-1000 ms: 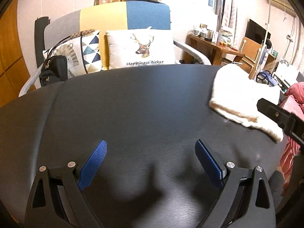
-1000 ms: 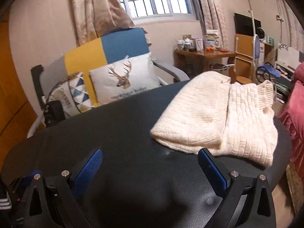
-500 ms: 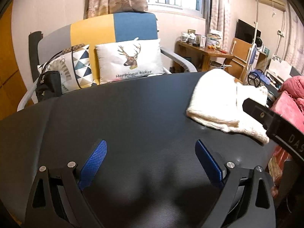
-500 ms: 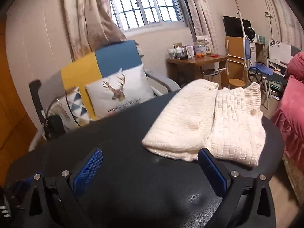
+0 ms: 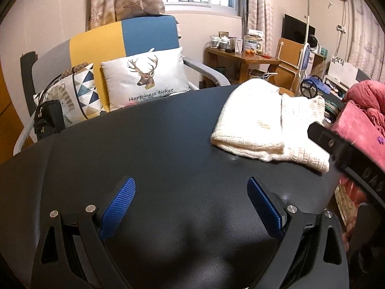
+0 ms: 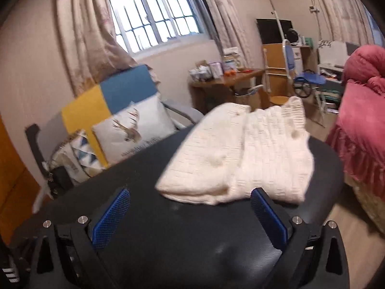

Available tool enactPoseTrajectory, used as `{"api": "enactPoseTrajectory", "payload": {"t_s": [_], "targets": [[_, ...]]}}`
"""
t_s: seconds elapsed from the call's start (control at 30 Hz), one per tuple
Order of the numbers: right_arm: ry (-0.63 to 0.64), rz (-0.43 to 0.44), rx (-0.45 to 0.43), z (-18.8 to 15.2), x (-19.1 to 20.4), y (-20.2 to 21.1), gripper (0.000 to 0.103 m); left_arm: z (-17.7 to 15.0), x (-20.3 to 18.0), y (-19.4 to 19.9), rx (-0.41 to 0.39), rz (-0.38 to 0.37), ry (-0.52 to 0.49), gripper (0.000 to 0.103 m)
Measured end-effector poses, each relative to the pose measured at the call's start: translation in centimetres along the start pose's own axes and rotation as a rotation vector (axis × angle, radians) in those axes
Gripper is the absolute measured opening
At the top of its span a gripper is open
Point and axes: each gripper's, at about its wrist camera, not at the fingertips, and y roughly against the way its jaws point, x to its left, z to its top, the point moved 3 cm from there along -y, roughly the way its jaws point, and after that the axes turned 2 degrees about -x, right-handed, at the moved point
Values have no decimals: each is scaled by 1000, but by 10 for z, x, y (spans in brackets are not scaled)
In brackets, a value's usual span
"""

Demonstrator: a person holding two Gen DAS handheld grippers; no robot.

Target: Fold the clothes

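A folded cream knitted sweater (image 5: 267,125) lies on the far right part of the black table (image 5: 156,144). My left gripper (image 5: 191,202) hovers open over bare table, well short of and left of the sweater. In the right wrist view the same sweater (image 6: 240,154) sits just beyond my right gripper (image 6: 190,209), which is open with nothing between its blue pads. The right gripper's black body (image 5: 346,151) shows at the right edge of the left wrist view, in front of the sweater's near corner.
Behind the table stands a grey, yellow and blue armchair (image 5: 125,41) with a deer cushion (image 5: 144,77) and a black bag (image 5: 48,120). A red-covered bed (image 6: 361,125) lies to the right. A wooden side table (image 5: 240,57) with jars stands at the back.
Both grippers have risen and tilted upward, showing more of the room. The sweater has slid lower and leftward in both views and has kept its place on the table. Both grippers stay open.
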Motion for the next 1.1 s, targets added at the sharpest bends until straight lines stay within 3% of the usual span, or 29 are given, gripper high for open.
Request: {"api": "enactPoseTrajectory", "payload": {"t_s": [0.2, 0.4, 1.1], "targets": [[40, -70, -10, -8, -2, 1, 103, 3, -4, -3, 6, 1, -9, 96], [76, -105, 36, -16, 0, -6, 103, 1, -4, -3, 9, -6, -13, 96], [94, -124, 21, -11, 2, -3, 103, 7, -18, -19, 40, -32, -51, 96]]}}
